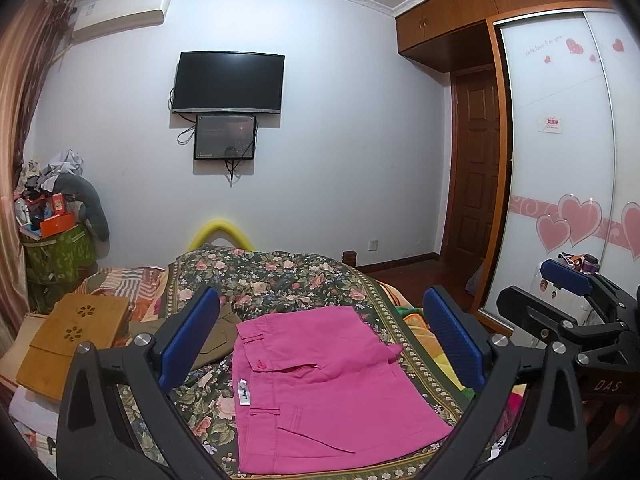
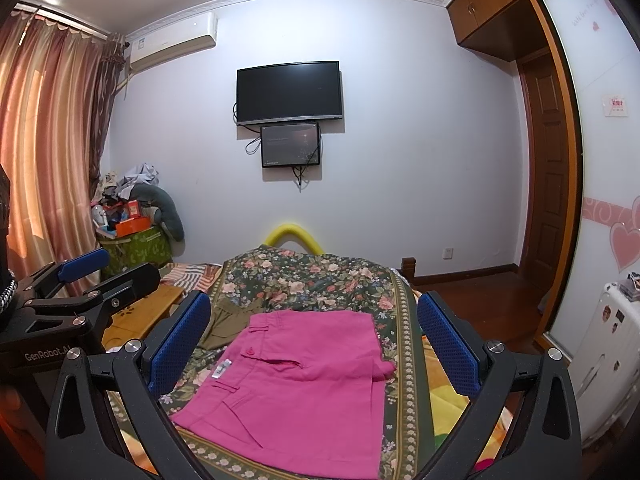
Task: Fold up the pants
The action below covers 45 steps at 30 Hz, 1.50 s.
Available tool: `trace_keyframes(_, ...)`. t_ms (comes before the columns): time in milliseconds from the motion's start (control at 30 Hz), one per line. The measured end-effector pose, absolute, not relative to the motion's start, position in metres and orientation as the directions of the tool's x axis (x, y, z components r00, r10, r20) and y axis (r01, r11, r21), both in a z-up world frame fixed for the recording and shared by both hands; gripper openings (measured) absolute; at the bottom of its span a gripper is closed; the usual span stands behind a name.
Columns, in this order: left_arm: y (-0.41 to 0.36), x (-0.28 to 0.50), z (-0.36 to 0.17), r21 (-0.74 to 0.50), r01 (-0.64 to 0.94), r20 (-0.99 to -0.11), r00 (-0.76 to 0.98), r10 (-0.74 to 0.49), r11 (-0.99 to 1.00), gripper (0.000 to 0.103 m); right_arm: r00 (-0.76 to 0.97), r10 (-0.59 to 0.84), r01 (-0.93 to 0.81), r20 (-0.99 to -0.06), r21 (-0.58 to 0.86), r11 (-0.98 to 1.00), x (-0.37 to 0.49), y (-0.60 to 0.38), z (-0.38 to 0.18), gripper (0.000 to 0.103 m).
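Note:
Pink pants (image 1: 328, 392) lie folded in a flat rectangle on the flowered bedspread (image 1: 280, 276), waistband and white label to the left. They also show in the right wrist view (image 2: 304, 392). My left gripper (image 1: 320, 340) is open and empty, held above the pants. My right gripper (image 2: 316, 340) is open and empty above them too. The right gripper shows at the right edge of the left wrist view (image 1: 568, 300). The left gripper shows at the left edge of the right wrist view (image 2: 100, 276).
Olive-green clothing (image 1: 216, 336) lies left of the pants. A wooden lap desk (image 1: 72, 340) sits at the bed's left side. A green basket of clutter (image 1: 56, 240) stands by the curtain. A wardrobe (image 1: 560, 160) and door are to the right.

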<state>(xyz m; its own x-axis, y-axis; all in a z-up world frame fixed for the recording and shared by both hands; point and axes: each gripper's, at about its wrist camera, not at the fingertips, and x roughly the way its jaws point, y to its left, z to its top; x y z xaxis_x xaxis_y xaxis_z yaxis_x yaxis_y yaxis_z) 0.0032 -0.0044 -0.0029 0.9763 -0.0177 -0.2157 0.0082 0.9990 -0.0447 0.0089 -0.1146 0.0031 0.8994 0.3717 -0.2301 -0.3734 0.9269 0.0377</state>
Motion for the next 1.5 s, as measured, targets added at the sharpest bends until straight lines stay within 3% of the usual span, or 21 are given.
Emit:
trace_keyframes(500, -0.002, 0.017, -0.013, -0.040, -0.005, -0.251, 0.968, -0.005, 0.999, 0.103, 0.891, 0.370, -0.370, -0.262, 0.050, 0.927, 0.018, -0.114, -0.006, 0.103)
trace_keyframes(833, 0.012, 0.076, -0.051, 0.009, -0.064, -0.385, 0.921, 0.062, 0.998, 0.103, 0.858, 0.338, -0.333, -0.388, 0.082, 0.939, 0.070, -0.124, -0.049, 0.103)
trace_keyframes(1100, 0.033, 0.143, -0.117, 0.087, -0.105, -0.535, 0.834, 0.135, 0.991, 0.103, 0.801, 0.276, -0.292, -0.532, 0.055, 0.955, 0.119, -0.137, -0.100, 0.102)
trace_keyframes(1300, 0.054, 0.186, -0.165, 0.070, -0.072, -0.670, 0.736, 0.100, 0.995, 0.089, 0.722, 0.279, -0.294, -0.633, 0.083, 0.952, 0.157, -0.145, -0.141, 0.101)
trace_keyframes(1400, 0.065, 0.206, -0.184, 0.033, -0.035, -0.737, 0.674, 0.048, 0.999, 0.081, 0.683, 0.281, -0.311, -0.674, 0.080, 0.947, 0.177, -0.147, -0.156, 0.093)
trace_keyframes(1500, 0.075, 0.222, -0.202, 0.013, -0.017, -0.782, 0.623, 0.021, 1.000, 0.073, 0.665, 0.281, -0.326, -0.692, 0.070, 0.943, 0.191, -0.147, -0.165, 0.091)
